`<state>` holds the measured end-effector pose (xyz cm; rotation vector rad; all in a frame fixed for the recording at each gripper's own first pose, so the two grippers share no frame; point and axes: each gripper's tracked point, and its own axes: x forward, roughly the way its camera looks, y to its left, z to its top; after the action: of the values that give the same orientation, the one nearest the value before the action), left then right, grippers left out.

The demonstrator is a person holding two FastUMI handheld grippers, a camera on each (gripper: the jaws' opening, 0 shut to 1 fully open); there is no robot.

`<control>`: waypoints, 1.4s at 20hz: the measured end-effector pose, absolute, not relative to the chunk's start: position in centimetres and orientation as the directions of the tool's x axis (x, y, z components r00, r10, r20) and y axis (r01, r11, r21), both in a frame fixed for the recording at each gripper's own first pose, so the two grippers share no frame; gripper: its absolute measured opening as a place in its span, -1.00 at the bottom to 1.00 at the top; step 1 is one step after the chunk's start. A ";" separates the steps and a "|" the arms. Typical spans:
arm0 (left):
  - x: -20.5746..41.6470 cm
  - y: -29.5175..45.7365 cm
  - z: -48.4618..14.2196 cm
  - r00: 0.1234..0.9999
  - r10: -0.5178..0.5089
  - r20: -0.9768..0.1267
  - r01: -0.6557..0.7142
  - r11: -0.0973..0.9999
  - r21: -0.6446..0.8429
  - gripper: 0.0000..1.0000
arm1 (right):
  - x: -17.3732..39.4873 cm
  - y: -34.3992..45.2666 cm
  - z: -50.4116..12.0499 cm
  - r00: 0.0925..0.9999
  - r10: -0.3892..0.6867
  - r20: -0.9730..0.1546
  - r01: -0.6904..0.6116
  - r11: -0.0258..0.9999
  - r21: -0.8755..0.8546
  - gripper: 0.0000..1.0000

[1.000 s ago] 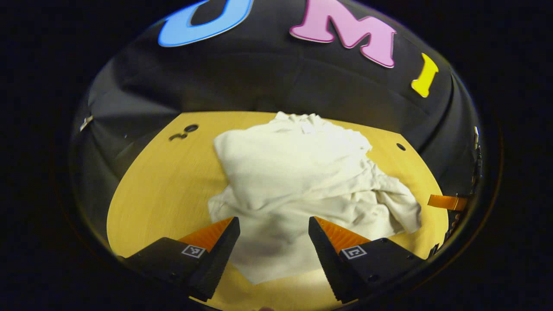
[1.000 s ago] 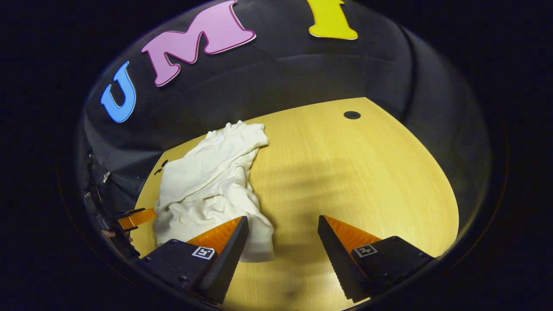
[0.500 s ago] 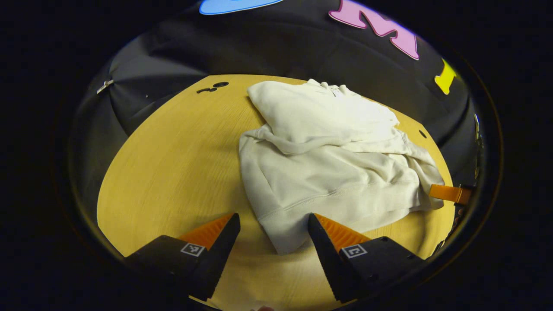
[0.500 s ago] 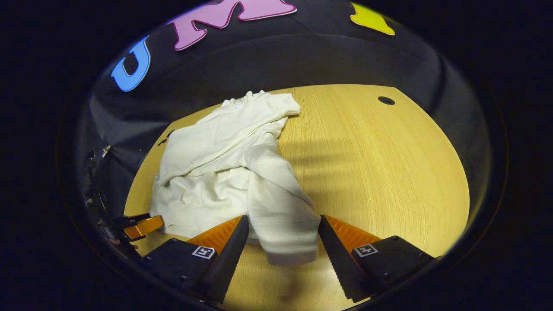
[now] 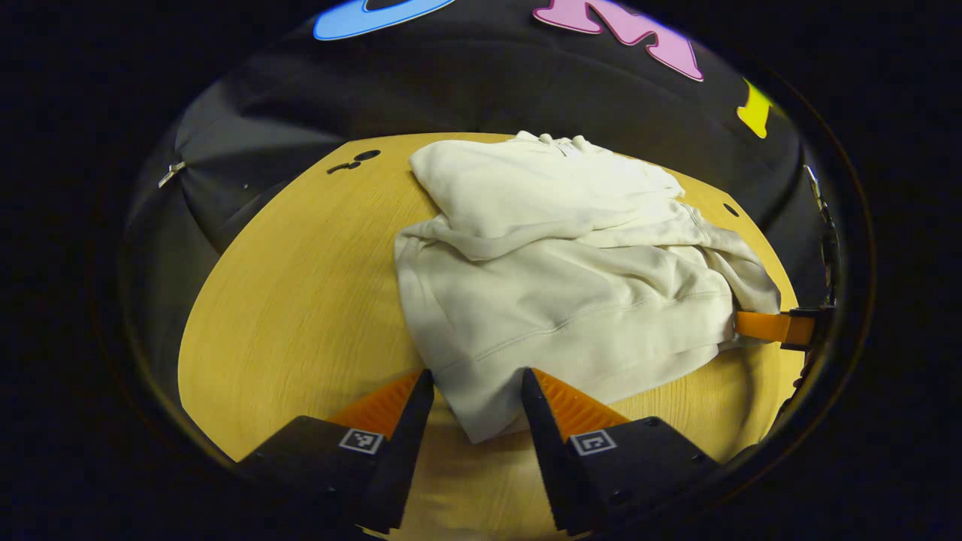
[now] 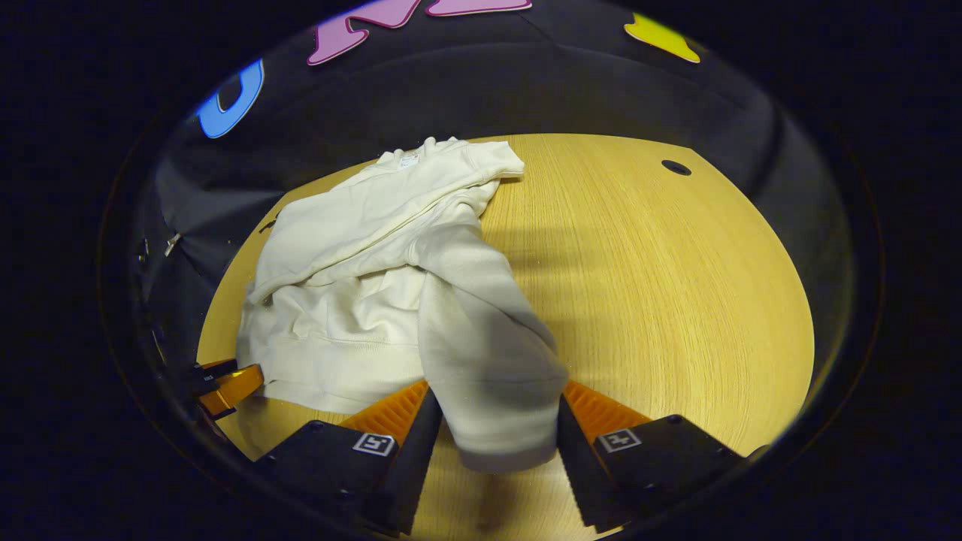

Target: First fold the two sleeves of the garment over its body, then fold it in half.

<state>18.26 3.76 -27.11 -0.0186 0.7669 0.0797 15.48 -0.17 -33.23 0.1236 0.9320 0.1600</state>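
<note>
A cream sweatshirt (image 5: 571,285) lies crumpled on a pale wooden counter (image 5: 301,300), backed by black cloth walls.

In the left gripper view, bare counter fills the left side, with small dark holes (image 5: 366,155) near its far edge. The sweatshirt covers the middle and right, its upper half bunched over the lower. The left gripper (image 5: 472,409) sits at the bottom, jaws partly open, with the sweatshirt's near hem corner (image 5: 481,406) between them. Whether the fingers touch the fabric cannot be told. At the far right, an orange finger of the other gripper (image 5: 770,327) meets the sweatshirt's edge; the rest of it is cut off.

In the right gripper view, the left gripper's orange finger (image 6: 233,387) shows at the far left by the sweatshirt's hem. The sweatshirt (image 6: 361,278) lies left of centre, collar toward the far wall. One sleeve (image 6: 488,361) trails toward the camera, its cuff blurred. The right gripper (image 6: 492,428) has its jaws partly open with the cuff between them, the fabric reaching both fingers. Whether they press it cannot be told. To the right the counter is bare wood with one dark hole (image 6: 676,167).
</note>
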 end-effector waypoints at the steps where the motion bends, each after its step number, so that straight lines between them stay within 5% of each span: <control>1: 18.3 3.3 -27.1 0.717 0.056 -0.695 -0.067 0.998 0.010 0.33 | 15.5 -0.2 -33.5 0.578 0.187 -0.794 -0.073 0.981 0.178 0.18; 2: 18.3 2.9 -27.1 0.718 0.045 -0.694 -0.058 0.998 0.005 0.19 | 15.5 -0.2 -33.4 0.579 0.186 -0.794 -0.065 0.981 0.183 0.17; 3: 18.4 2.4 -27.0 0.720 0.039 -0.693 -0.055 0.999 -0.001 -0.02 | 15.7 -0.2 -33.1 0.576 0.185 -0.796 -0.061 0.981 0.184 -0.43; 4: 18.5 2.1 -27.1 0.721 0.042 -0.692 -0.058 0.998 0.000 -0.30 | 15.9 -0.1 -34.1 0.563 0.192 -0.804 -0.056 0.979 0.195 -0.12; 5: 18.5 1.8 -27.1 0.721 0.045 -0.692 -0.058 0.998 0.004 -0.58 | 15.7 0.0 -33.5 0.570 0.189 -0.800 -0.054 0.980 0.193 -0.56; 7: 18.6 1.8 -27.1 0.723 0.063 -0.688 -0.077 0.997 0.011 -0.84 | 15.6 0.0 -33.5 0.565 0.200 -0.801 -0.064 0.978 0.199 -0.72; 18: 19.1 1.4 -22.2 0.762 -0.023 -0.647 -0.035 0.996 -0.078 -0.88 | 17.1 1.3 -29.2 0.596 0.307 -0.742 -0.130 0.949 0.288 -0.85; 28: 25.6 0.8 -11.9 0.855 -0.066 -0.514 0.015 0.995 -0.103 -0.88 | 26.1 3.2 -21.8 0.700 0.360 -0.617 -0.170 0.923 0.346 -0.85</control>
<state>25.63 0.79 -11.89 -0.0965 0.5432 -0.0422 26.05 3.16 -21.76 0.2734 0.7406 0.2992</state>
